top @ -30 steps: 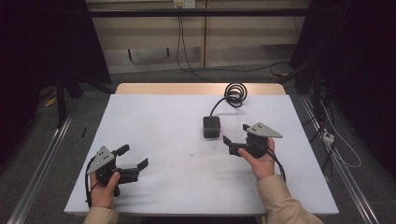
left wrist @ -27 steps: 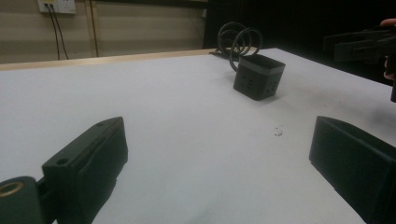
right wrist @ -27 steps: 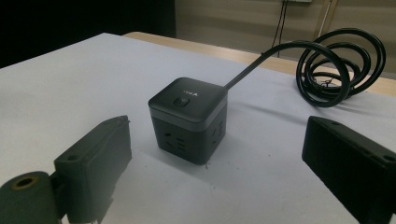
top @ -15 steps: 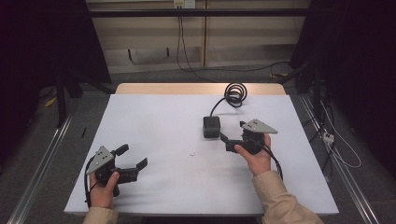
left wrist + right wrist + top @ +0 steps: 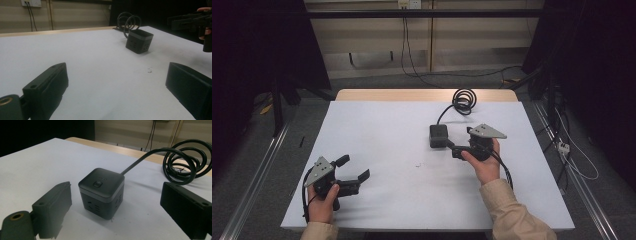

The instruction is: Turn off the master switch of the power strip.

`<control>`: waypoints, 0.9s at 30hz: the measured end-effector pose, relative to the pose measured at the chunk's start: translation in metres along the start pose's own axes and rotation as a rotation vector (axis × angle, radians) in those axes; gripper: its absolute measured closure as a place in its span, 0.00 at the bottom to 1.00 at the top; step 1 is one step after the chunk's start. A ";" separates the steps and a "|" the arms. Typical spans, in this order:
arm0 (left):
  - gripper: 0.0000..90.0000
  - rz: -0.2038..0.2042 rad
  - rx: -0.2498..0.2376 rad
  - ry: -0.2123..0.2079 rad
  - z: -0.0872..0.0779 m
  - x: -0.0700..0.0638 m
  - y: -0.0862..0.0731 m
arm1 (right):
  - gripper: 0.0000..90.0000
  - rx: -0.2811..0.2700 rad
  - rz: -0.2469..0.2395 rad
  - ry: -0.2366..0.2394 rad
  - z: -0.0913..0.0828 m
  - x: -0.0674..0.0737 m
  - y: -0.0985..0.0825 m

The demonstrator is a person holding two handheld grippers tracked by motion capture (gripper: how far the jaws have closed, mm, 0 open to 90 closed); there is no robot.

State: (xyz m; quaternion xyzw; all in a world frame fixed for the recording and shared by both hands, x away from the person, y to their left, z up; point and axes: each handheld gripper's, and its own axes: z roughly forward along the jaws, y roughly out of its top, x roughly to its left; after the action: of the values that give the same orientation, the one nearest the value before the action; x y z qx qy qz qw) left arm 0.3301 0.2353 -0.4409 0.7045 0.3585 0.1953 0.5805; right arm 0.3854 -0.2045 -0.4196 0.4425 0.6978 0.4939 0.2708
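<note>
The black socket cube (image 5: 101, 192) is sitting on the white desk (image 5: 382, 140), just ahead of the right gripper (image 5: 453, 148) and between its two spread fingers (image 5: 53, 208), untouched. It is a matte, round-edged block with a button on top and outlets on its sides. Its stiff cable (image 5: 175, 157) is running back from the cube into a coil. The left gripper (image 5: 353, 175) is resting well apart from the cube, fingers released.

The socket cube (image 5: 438, 135) is the one block on the table (image 5: 382, 130). Behind it, its coiled cable (image 5: 463, 100) bars the way. To its left and front the sheet lies bare, bar a tiny white crumb (image 5: 417, 163).
</note>
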 end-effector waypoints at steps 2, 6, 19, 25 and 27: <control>0.05 0.006 0.002 -0.002 0.000 0.000 0.000 | 0.11 0.002 0.004 0.000 0.000 -0.001 0.001; 0.05 0.005 0.003 -0.003 0.000 0.000 0.000 | 0.13 0.002 0.000 0.003 0.002 -0.001 0.004; 0.05 -0.012 -0.005 -0.005 0.000 0.001 -0.001 | 0.19 0.020 -0.010 0.030 0.011 0.001 0.010; 0.05 -0.013 -0.008 -0.004 0.000 0.001 0.000 | 0.20 0.018 -0.008 0.028 0.014 0.000 0.012; 0.05 -0.015 -0.009 -0.005 0.000 0.001 0.000 | 0.20 0.019 -0.006 0.029 0.014 0.000 0.012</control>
State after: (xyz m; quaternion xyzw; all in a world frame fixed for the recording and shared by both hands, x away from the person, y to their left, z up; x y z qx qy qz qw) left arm 0.3302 0.2360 -0.4411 0.6997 0.3615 0.1909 0.5859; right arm 0.4009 -0.1966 -0.4130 0.4360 0.7074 0.4929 0.2580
